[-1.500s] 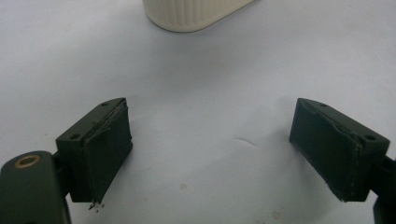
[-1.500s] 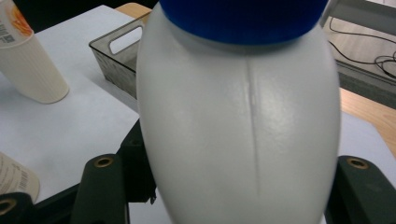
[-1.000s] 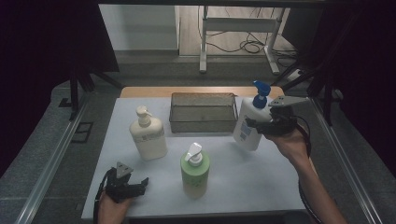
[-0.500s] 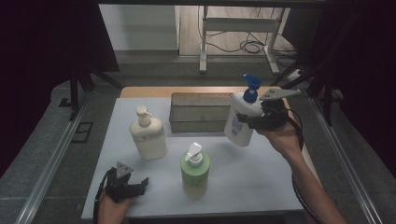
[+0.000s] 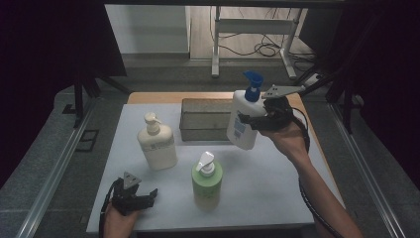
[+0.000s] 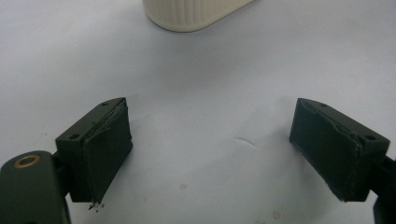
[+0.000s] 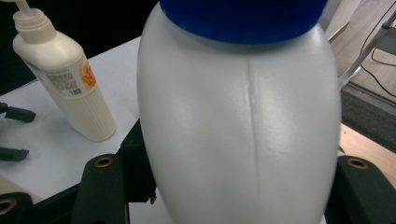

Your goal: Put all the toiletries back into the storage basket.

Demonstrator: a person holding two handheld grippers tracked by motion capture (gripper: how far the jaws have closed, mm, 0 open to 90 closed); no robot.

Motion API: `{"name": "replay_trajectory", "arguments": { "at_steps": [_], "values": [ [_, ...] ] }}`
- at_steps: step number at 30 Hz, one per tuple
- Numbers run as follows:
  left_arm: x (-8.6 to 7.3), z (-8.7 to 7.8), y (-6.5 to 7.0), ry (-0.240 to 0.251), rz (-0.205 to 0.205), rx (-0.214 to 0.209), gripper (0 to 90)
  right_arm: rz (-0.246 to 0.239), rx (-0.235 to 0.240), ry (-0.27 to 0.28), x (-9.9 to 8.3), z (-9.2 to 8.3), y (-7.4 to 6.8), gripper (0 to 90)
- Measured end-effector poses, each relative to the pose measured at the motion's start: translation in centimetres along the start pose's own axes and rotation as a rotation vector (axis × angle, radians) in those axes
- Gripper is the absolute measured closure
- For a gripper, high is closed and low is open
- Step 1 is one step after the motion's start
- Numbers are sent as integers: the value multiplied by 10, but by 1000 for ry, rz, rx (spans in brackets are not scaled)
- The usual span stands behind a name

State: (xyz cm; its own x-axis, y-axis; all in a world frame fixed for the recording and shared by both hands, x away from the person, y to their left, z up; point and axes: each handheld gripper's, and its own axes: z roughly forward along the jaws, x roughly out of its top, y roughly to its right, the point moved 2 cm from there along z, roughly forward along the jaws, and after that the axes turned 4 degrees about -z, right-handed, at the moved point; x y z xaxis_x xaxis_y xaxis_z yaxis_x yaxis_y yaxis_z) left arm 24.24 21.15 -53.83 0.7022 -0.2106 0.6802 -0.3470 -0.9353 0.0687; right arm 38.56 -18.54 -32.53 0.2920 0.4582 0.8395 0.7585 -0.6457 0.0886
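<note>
Surface: white, carrying three bottles and a tray.
Right tool: clamped on blue-capped bottle, lifted at 2 o'clock.
Left tool: jaws spread, nothing between, 7 o'clock.

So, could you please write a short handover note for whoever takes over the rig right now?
Right gripper: shut on the white bottle with the blue pump, held tilted in the air beside the grey metal box.
Left gripper: open, nothing between its jaws, low at the near edge of the white table.
Cream bottle and green bottle: both upright on the table, untouched.
Done: white bottle picked up.
Left: set it down, probably in the box; its inside is hard to see from here.
</note>
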Motion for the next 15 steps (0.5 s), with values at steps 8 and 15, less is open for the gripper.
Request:
{"name": "replay_trajectory", "arguments": {
  "at_steps": [8,15],
  "values": [
    [0,0,0,-1,1,1,125,5,8,11,14,11,-3,387],
    [0,0,0,-1,0,0,125,5,11,14,24,23,-6,387]
  ]
}}
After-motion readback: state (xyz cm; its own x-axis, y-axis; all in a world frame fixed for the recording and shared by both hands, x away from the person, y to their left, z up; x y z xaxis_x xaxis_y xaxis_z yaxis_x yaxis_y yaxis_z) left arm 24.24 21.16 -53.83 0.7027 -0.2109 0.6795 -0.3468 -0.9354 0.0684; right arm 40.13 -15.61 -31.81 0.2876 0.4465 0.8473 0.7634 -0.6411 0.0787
